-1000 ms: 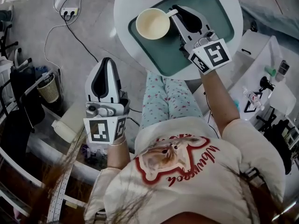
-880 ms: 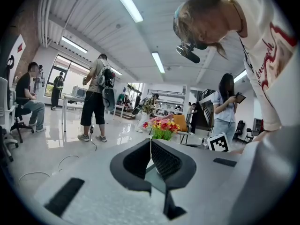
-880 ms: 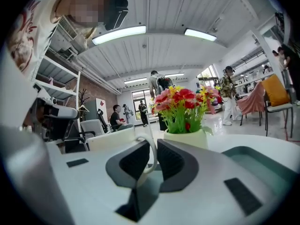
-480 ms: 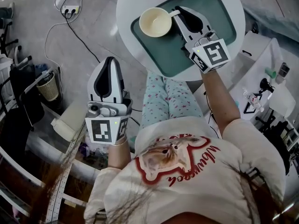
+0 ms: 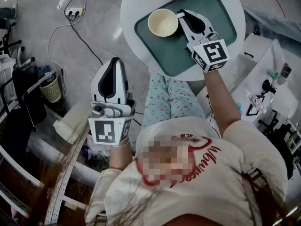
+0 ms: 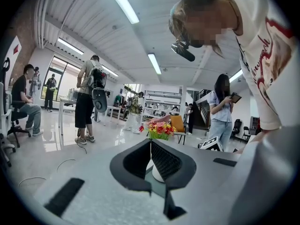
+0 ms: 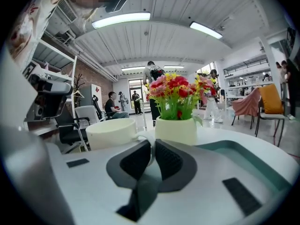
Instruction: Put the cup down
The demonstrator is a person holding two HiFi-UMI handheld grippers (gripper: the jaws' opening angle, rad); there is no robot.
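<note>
The cup (image 5: 162,22) is held by its handle in the closed right tongs (image 5: 180,16), over the tray (image 5: 164,51); release is judged outstanding. The left tongs (image 5: 115,61), well apart from the tray, are closed and empty.

white t-shirt (image 5: 235,173), red print; pale star-dotted trousers (image 5: 171,100); left gripper (image 5: 114,61), right gripper (image 5: 180,14): grey, black fingers (image 5: 107,79)

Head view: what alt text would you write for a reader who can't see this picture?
Seen from above, the person's right gripper grips a cream cup by its handle over a green tray on a round white table. The left gripper is shut and empty, held off the table beside the person's knees.
</note>
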